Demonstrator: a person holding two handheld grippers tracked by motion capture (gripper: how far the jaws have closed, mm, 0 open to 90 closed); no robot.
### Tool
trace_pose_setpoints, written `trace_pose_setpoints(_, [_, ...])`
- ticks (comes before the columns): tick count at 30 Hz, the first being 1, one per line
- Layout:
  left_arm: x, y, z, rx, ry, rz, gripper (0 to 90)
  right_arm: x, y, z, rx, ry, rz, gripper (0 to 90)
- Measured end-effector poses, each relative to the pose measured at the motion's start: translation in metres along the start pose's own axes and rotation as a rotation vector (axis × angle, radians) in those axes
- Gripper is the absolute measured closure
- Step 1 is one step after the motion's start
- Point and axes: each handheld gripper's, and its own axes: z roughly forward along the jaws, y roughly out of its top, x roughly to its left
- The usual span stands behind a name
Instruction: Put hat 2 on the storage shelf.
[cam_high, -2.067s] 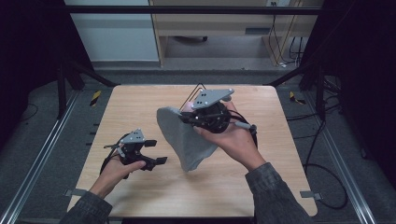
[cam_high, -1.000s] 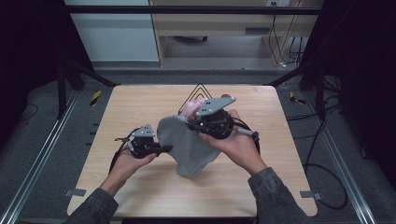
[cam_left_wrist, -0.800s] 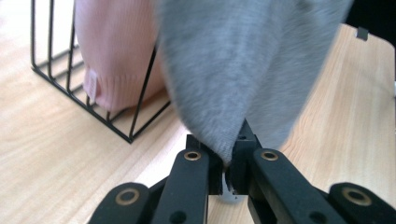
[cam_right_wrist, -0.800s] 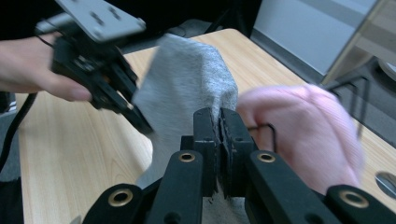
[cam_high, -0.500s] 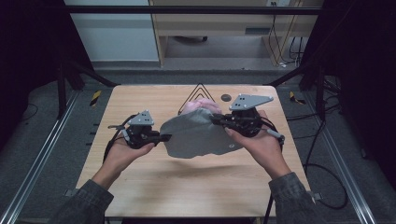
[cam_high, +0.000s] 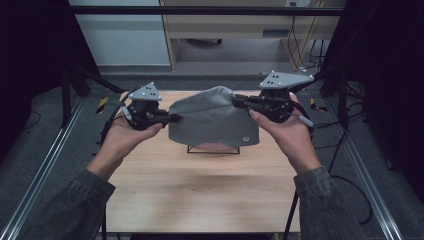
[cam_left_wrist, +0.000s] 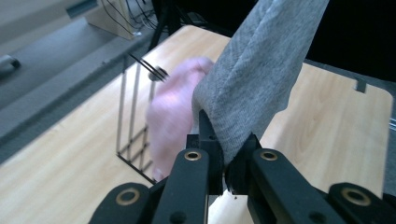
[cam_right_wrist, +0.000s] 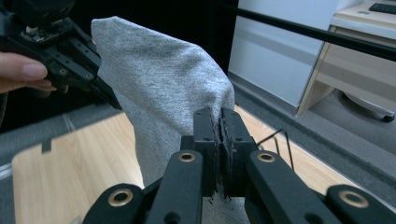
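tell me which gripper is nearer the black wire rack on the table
Left, though not by much. The left gripper, shut on the grey cloth, hangs above and left of the wire rack. The right gripper, pinching the cloth's other side, sits higher up and right.

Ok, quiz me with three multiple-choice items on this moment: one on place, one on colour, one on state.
1. Where is the grey cloth?
A. flat on the table
B. held up above the wire rack
C. on the floor

2. What colour is the item on the rack, under the cloth?
A. pink
B. green
C. black

3. How do the two grippers stand?
A. both open
B. one open
C. both shut on the cloth

Answers: 1 B, the cloth hangs between the left gripper and the right gripper, over the rack. 2 A, the pink item shows in the left gripper view. 3 C, each pair of jaws pinches a cloth edge.
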Motion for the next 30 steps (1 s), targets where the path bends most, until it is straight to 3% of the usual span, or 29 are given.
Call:
trace_pose_setpoints(6, [0.013,0.023,-0.005,-0.036,0.025,-0.007,87.2,-0.019,0.015,0.007,-0.041,-0.017,0.045,86.7])
trace_pose_setpoints(14, [0.03,0.048,0.007,-0.08,0.082,-0.022,87.2,-0.047,0.034,0.016,-0.096,-0.072,0.068,86.7])
trace_pose_setpoints(19, [0.037,0.058,0.018,-0.121,0.099,-0.042,87.2,-0.062,0.037,0.02,-0.122,-0.104,0.078,86.7])
trace_pose_setpoints(24, [0.044,0.063,0.034,-0.098,0.123,-0.032,87.2,-0.077,0.034,0.025,-0.139,-0.13,0.102,86.7])
trace_pose_setpoints(30, [0.052,0.071,0.041,-0.129,0.124,-0.054,87.2,-0.088,0.036,0.026,-0.168,-0.137,0.119,86.7])
